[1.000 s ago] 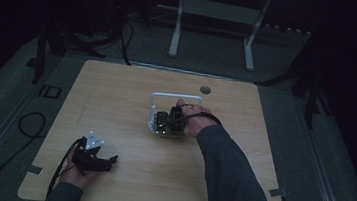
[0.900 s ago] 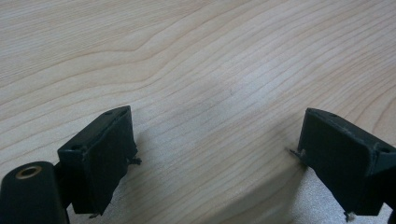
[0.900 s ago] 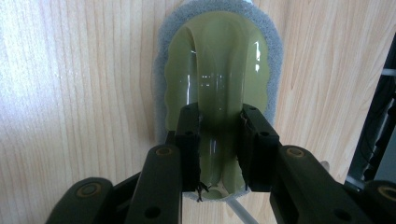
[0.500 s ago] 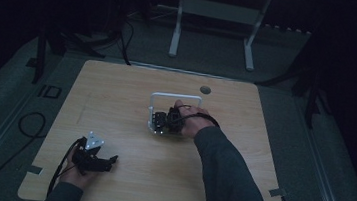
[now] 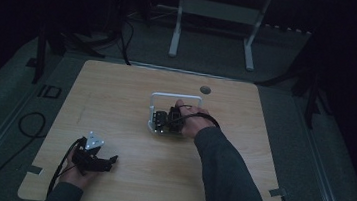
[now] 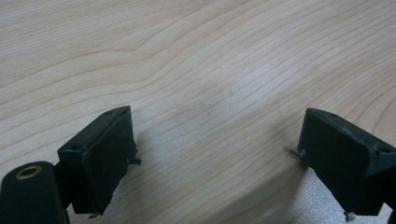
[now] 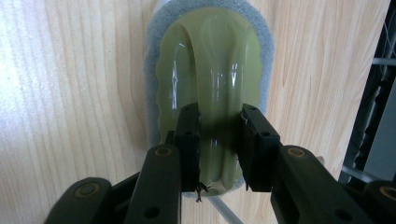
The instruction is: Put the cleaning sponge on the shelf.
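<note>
A scrubber (image 7: 205, 60) with a translucent green arched handle and a grey pad lies flat on the wooden table (image 7: 70, 93). My right gripper (image 7: 218, 116) is shut on the near end of that handle, one black jaw pressed on each side. In the high view the right gripper (image 5: 167, 120) sits at the table's middle, inside a white-edged rectangular outline (image 5: 177, 96) too dim to make out. My left gripper (image 5: 109, 161) rests near the front left of the table; the left gripper (image 6: 215, 140) is open, with bare wood between its jaws.
A small dark round mark (image 5: 205, 90) lies on the table (image 5: 117, 89) behind the white outline. Cables trail from both grippers. A white stand (image 5: 215, 14) stands on the floor beyond the far edge.
</note>
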Available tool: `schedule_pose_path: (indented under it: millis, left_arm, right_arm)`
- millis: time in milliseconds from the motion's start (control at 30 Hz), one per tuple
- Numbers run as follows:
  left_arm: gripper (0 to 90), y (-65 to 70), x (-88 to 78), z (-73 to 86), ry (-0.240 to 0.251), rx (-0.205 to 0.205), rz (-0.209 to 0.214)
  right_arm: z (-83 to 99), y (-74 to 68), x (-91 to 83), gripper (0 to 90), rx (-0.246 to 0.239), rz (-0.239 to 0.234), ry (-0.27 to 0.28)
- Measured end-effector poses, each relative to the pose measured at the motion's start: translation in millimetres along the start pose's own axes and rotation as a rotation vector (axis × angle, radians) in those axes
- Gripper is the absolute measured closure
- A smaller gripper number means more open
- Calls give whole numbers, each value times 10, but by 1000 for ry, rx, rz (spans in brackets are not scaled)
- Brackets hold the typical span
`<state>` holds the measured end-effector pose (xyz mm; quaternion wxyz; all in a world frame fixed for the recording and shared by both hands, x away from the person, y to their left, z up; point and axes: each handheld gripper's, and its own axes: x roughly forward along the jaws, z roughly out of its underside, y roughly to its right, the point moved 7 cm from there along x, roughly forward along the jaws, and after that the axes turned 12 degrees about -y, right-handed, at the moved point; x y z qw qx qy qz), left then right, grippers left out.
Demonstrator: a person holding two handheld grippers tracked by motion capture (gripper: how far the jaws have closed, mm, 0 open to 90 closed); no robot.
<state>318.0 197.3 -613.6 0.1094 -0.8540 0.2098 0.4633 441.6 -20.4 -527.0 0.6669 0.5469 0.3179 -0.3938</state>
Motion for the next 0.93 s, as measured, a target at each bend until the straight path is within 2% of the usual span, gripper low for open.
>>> schedule_pose_path:
  millis: [67, 200, 400, 567, 733, 800, 833, 933]
  left_arm:
    - [110, -1, 0, 1, -1, 1, 0]
    - [110, -1, -1, 1, -2, 2, 0]
    - [110, -1, -2, 2, -3, 2, -1]
    - [110, 1, 0, -1, 0, -1, 0]
    - [110, -2, -1, 0, -1, 1, -1]
    - [110, -1, 0, -1, 0, 1, -1]
    - [110, -1, 0, -1, 0, 0, 0]
    - [109, 2, 2, -5, 0, 3, 1]
  right_arm:
    - [0, 12, 14, 697, 9, 11, -7]
    - [6, 34, 35, 598, 33, 25, -13]
    - [43, 48, 10, 567, 58, 37, 3]
    - [85, 59, -98, 542, 71, 48, 30]
    - [121, 63, -308, 526, 150, 30, 104]
    - [131, 59, -344, 525, 167, 24, 119]
    - [148, 49, -404, 526, 198, 5, 151]
    - [196, 20, -493, 529, 243, -24, 189]
